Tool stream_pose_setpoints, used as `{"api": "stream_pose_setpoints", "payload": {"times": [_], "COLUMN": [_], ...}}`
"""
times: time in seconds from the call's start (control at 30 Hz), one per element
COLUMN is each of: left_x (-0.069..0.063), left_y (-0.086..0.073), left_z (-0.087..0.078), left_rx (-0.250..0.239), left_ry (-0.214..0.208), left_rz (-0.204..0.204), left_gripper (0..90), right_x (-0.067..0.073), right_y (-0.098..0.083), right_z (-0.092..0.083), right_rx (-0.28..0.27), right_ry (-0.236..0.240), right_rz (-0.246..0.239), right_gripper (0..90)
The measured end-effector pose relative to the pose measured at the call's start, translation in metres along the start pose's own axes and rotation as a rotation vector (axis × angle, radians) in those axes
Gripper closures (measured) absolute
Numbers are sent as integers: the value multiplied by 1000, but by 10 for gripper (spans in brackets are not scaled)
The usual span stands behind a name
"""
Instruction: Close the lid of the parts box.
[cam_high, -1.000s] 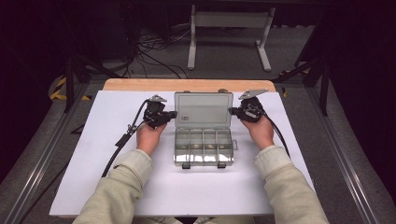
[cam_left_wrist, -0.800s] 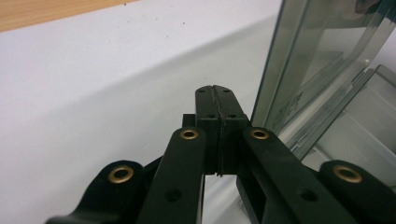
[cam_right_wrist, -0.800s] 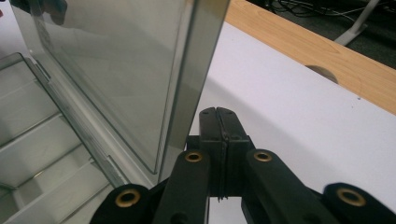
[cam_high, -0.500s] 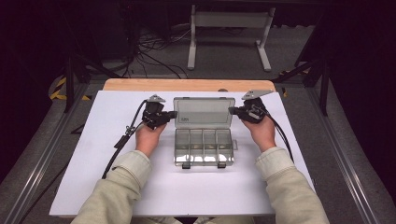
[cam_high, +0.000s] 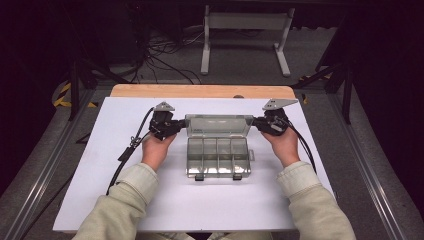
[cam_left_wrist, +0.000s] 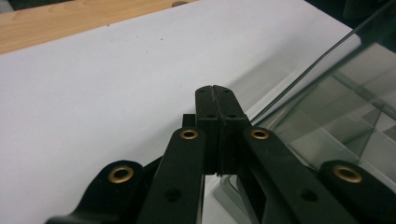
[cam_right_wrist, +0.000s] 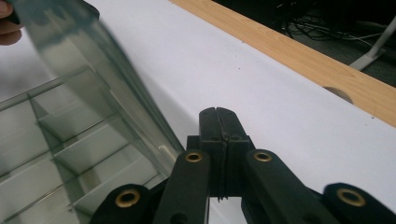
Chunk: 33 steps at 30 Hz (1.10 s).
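Cream sleeves: two forearms in pale fabric enter from the near table edge, each hand gripping a tool.
Surface: white rectangular sheet covers the table, with a light wooden strip along the far side.
Box: clear plastic compartment box lies at the sheet's centre, latches toward the person, its dividers forming several cells.
Lid: transparent hinged lid stands raised at the box's far edge, between the two tools.
Left gripper: black two-jaw left gripper sits at the lid's left end, jaws pressed together with nothing between them.
Right gripper: black two-jaw right gripper sits at the lid's right end, jaws likewise pressed together, empty.
Beyond: dark floor, cables and a grey metal stand.
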<state>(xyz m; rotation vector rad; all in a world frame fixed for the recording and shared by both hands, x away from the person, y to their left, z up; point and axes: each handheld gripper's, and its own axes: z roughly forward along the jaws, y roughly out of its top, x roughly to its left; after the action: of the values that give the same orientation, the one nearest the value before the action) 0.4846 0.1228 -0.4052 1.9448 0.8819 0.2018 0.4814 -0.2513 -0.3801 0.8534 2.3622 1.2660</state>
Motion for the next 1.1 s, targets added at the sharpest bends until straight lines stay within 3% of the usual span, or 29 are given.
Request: {"api": "stream_pose_setpoints", "payload": {"times": [0.47, 0.9, 1.1], "left_x": [-14, -31, -46], "left_y": [0, -10, -18], "left_z": [-23, -46, -55], "left_rx": [-19, -33, -43], "left_ry": [-43, -91, -107], "left_rz": [24, 44, 78], "left_gripper": [899, 899, 899], "right_x": [19, 39, 54], "right_y": [2, -7, -14], "right_z": [-25, -50, -62], "right_rx": [-35, -81, -114], "right_ry": [42, 71, 91], "right_rz": [-26, -31, -38], "right_gripper": [900, 900, 900]}}
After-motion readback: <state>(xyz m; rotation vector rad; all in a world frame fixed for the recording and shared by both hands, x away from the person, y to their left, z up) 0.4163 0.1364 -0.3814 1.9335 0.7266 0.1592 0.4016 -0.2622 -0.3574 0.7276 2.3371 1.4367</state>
